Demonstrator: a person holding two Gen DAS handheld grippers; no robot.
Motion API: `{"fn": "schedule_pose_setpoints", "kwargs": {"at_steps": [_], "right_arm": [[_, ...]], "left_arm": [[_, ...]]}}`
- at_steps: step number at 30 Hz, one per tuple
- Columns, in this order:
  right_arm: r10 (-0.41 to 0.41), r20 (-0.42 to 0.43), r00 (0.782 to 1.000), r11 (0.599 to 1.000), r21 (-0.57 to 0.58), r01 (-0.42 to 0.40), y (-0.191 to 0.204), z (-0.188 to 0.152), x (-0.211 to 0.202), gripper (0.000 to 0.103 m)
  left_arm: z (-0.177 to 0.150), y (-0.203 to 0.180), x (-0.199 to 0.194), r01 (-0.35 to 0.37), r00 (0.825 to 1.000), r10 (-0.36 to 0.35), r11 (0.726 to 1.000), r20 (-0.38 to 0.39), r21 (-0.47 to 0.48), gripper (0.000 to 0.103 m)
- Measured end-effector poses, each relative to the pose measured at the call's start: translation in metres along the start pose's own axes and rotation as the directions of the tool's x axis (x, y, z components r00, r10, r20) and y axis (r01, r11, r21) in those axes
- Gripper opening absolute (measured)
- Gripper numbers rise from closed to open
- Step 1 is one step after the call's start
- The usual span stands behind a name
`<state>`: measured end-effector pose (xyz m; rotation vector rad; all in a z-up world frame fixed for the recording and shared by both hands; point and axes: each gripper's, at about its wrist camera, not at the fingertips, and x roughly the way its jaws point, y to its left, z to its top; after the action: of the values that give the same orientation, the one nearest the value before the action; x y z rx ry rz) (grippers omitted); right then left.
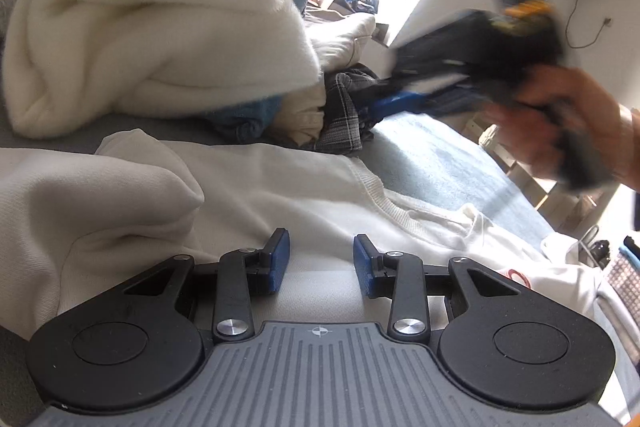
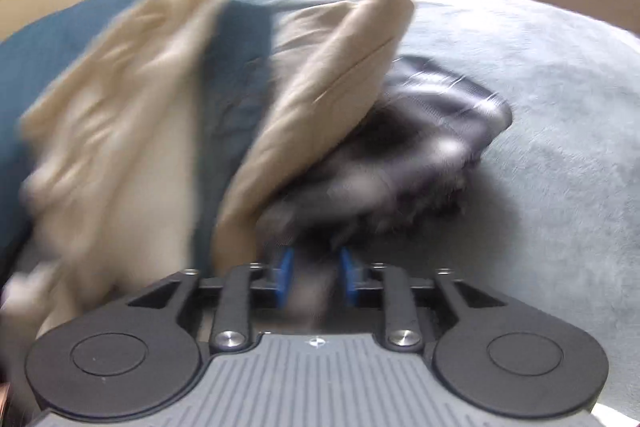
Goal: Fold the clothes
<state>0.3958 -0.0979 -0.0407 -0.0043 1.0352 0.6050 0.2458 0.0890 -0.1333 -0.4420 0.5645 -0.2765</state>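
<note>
The left tool (image 1: 322, 259) is resting low over a white sweatshirt (image 1: 280, 187) spread on the bed (image 1: 432, 155). Its blue pads are standing apart with only flat cloth beneath the gap, and nothing is clamped.

In the left wrist view, the person's right hand (image 1: 560, 123) is gripping the handle of the right tool (image 1: 384, 103) at upper right, blurred. That tool is pointing toward the clothing pile, its tips reaching a dark plaid garment (image 1: 344, 115).

In the right wrist view, the right tool (image 2: 316, 277) is angling downward at the pile. Its blue pads are standing apart, with blurred dark cloth lying in the gap; whether the pads are pressing on it cannot be told.

The pile is sitting on the grey-blue bed cover (image 2: 540, 147): a beige garment (image 2: 320, 95), a cream garment (image 2: 120, 115), a blue garment (image 2: 240, 75) and a dark plaid garment (image 2: 420, 147). A thick white blanket (image 1: 140, 27) is lying behind the sweatshirt.
</note>
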Motion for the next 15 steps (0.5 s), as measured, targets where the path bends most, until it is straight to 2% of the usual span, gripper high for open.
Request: {"fn": "schedule_pose_setpoints", "kwargs": {"at_steps": [1, 4, 7, 11, 14, 15], "right_arm": [[0.043, -0.019, 0.999, 0.999, -0.021, -0.044, -0.001, -0.007, -0.006, 0.046], [0.060, -0.069, 0.996, 0.993, -0.096, -0.067, 0.003, -0.020, -0.004, 0.050], [0.056, -0.071, 0.996, 0.990, -0.123, -0.064, 0.009, -0.024, 0.015, 0.060], [0.056, -0.063, 0.996, 0.995, -0.082, -0.061, 0.000, -0.022, 0.047, 0.061], [0.056, -0.053, 0.997, 0.993, -0.098, -0.061, 0.004, -0.025, 0.053, 0.061], [0.053, -0.056, 0.997, 0.991, -0.116, -0.059, 0.007, -0.027, 0.052, 0.055]], "left_arm": [[0.000, 0.001, 0.000, 0.000, 1.000, 0.000, 1.000, 0.000, 0.000, 0.035], [0.001, 0.001, -0.001, 0.000, 1.000, 0.000, 1.000, 0.000, -0.001, 0.035], [-0.002, 0.003, -0.003, 0.004, 1.000, -0.004, 1.000, 0.003, -0.006, 0.035], [-0.002, 0.008, -0.003, 0.015, 1.000, -0.015, 1.000, 0.007, -0.020, 0.035], [-0.002, 0.008, -0.001, 0.019, 1.000, -0.019, 0.999, 0.008, -0.025, 0.035], [-0.002, 0.008, 0.000, 0.019, 1.000, -0.018, 1.000, 0.008, -0.025, 0.035]]}}
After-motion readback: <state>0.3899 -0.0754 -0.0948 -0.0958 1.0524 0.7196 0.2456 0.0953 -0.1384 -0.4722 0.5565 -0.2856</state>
